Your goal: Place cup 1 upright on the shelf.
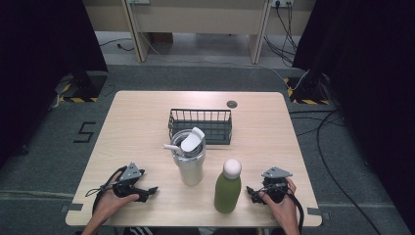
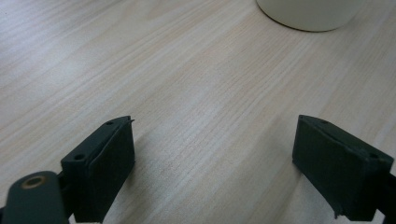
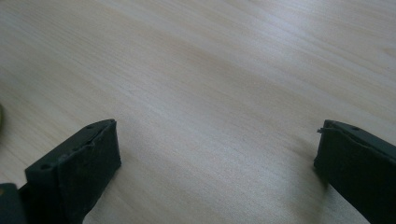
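High view: a pale wooden table (image 1: 137, 127) carries a cream steel tumbler (image 1: 189, 164) near its middle, and everything else can be placed from that tumbler. Its white flip lid stands open on top, with a white straw poking out toward the left. Just behind the tumbler sits a black wire basket (image 1: 200, 125), apparently touching it or nearly so. To the right of the tumbler and a little nearer the person stands a green bottle (image 1: 228, 188) with a white cap, upright and close beside the tumbler but apart from it. The left gripper (image 1: 147, 192) rests on the table to the left of the tumbler, near the front edge, held in the person's left hand (image 1: 111, 200). The right gripper (image 1: 251, 192) lies beyond the bottle from the tumbler, held in the right hand (image 1: 281, 203), just beside the bottle without touching it.

In the left gripper view its jaws stand wide apart over bare wood, with the tumbler's base (image 2: 310, 14) ahead. The right gripper view shows jaws likewise spread wide, nothing between them.
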A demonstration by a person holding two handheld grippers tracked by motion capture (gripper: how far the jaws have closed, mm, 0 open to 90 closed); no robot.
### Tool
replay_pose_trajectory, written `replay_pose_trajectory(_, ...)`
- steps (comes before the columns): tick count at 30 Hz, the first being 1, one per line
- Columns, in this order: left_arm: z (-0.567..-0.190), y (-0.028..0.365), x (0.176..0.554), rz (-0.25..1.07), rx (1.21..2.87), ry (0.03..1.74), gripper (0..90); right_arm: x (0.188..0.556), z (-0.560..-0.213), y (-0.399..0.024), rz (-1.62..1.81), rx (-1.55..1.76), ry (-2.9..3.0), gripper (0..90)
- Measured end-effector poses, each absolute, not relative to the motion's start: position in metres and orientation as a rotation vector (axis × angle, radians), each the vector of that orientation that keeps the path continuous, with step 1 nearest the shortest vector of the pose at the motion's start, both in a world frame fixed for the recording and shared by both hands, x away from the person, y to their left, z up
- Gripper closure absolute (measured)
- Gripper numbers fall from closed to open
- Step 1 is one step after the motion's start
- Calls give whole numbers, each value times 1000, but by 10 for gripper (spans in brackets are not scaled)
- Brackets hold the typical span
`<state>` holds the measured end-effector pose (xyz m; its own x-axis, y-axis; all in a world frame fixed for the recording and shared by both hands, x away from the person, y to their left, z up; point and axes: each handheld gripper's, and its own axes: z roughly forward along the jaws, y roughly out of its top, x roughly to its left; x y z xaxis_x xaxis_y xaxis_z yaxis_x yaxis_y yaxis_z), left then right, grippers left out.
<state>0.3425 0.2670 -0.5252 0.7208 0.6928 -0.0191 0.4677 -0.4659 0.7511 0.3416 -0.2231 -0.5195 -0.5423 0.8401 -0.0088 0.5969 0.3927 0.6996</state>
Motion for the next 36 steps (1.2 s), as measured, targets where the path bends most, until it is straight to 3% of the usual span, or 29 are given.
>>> replay_pose_trajectory(11, -524, 272, 344, 344, 2107, 864, 150, 342, -519, -223, 928, 1244, 2295, 3)
replay_pose_trajectory(21, -515, 273, 342, 345, 1972, 839, 150, 342, -519, -223, 927, 1245, 2295, 3)
replay_pose_trajectory(32, -504, 257, 335, 348, 1866, 725, 148, 342, -519, -223, 927, 1245, 2294, 3)
replay_pose_trajectory(36, -499, 247, 332, 405, 1833, 671, 148, 342, -519, -223, 927, 1244, 2294, 3)
